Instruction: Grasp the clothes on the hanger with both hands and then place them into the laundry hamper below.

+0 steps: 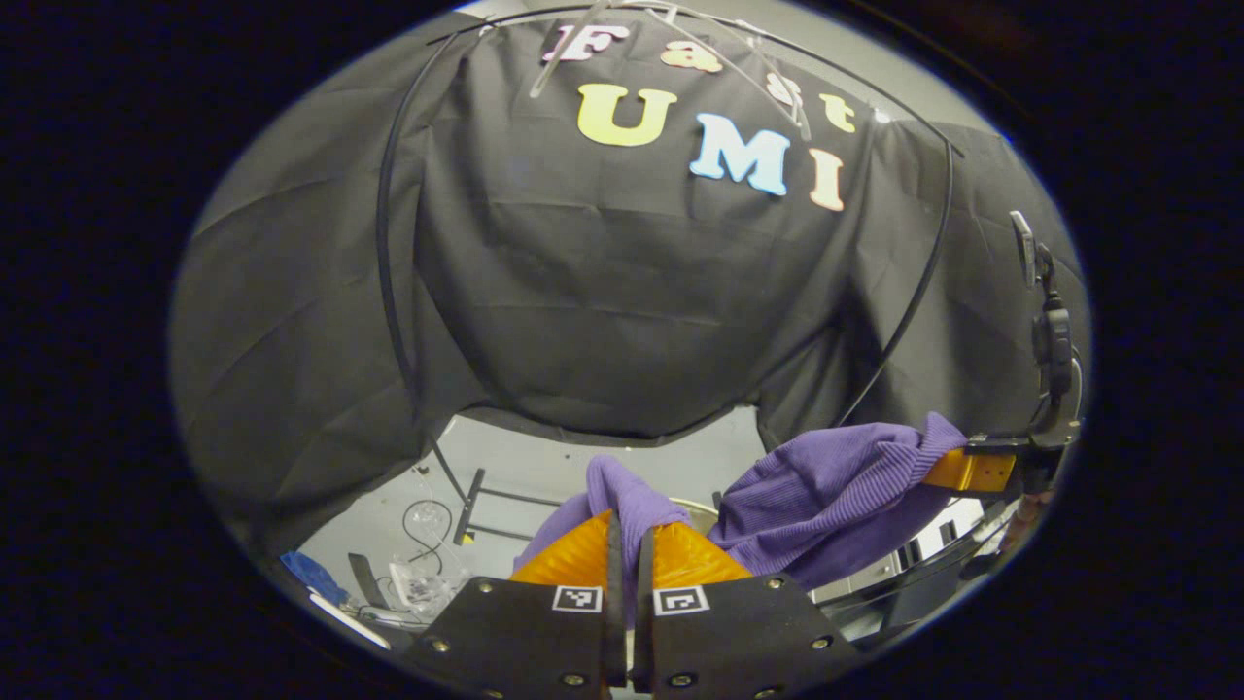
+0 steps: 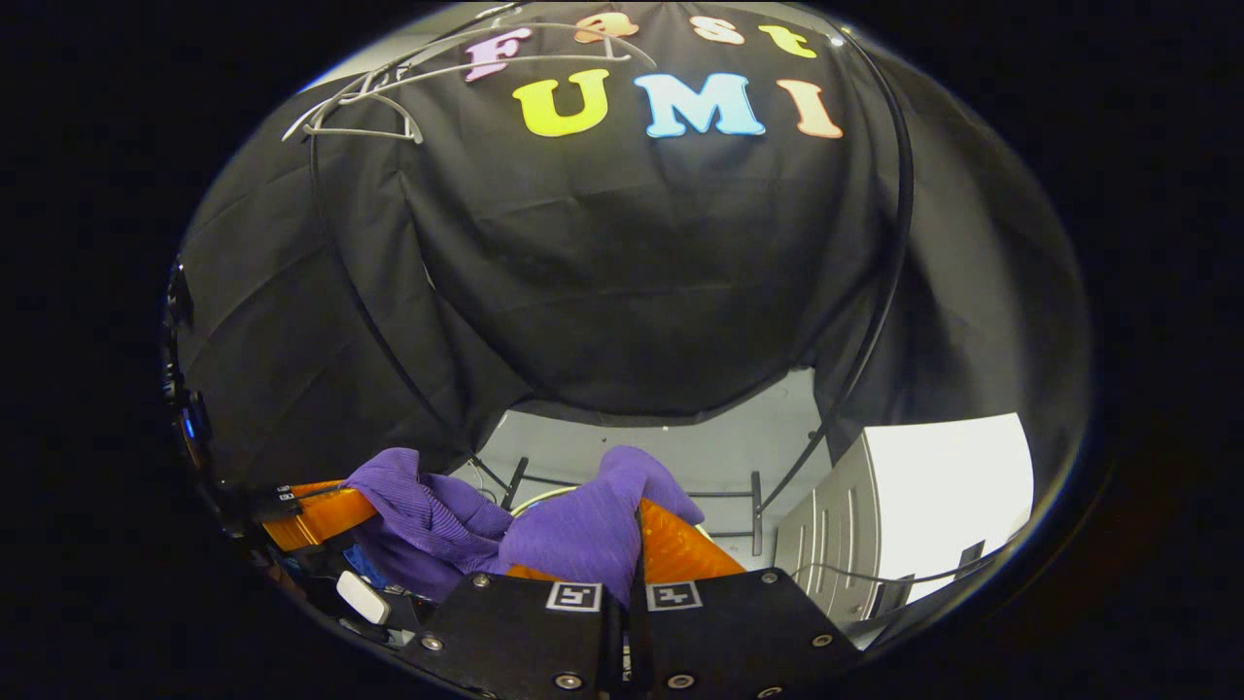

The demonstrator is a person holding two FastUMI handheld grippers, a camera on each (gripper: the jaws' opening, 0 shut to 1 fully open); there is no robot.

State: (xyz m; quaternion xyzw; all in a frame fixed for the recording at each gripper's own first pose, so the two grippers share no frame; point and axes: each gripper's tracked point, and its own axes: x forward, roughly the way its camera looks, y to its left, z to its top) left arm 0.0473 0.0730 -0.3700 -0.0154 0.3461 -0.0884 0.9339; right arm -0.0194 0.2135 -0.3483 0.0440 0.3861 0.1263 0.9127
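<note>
Purple ribbed-knit garment (image 1: pixel 826 496) off the hangers and slung between the two tools, each end pinched. In the left gripper view, left gripper (image 1: pixel 630 544) clenched on one bunched corner, orange fingers (image 1: pixel 573 556) pressed nearly together with a tuft of cloth poking up between them. In the right gripper view, right gripper (image 2: pixel 630 544) likewise clamped on the other corner, fabric draped over its left finger and spilling forward. Other tool seen at the edge of each view, cloth running to it in a sagging band. Two-point hold judged sensible: keeps the knit spread and off the floor rather than trailing. Bare wire hangers (image 2: pixel 389 97) high up against the black backdrop, well apart from the garment, so the removal step looks done. Pale curved rim (image 2: pixel 544 498) peeking just behind the cloth, possibly the laundry hamper; too little shown to be sure. Remaining step, by judgement: lower both ends over the opening and release together.
</note>
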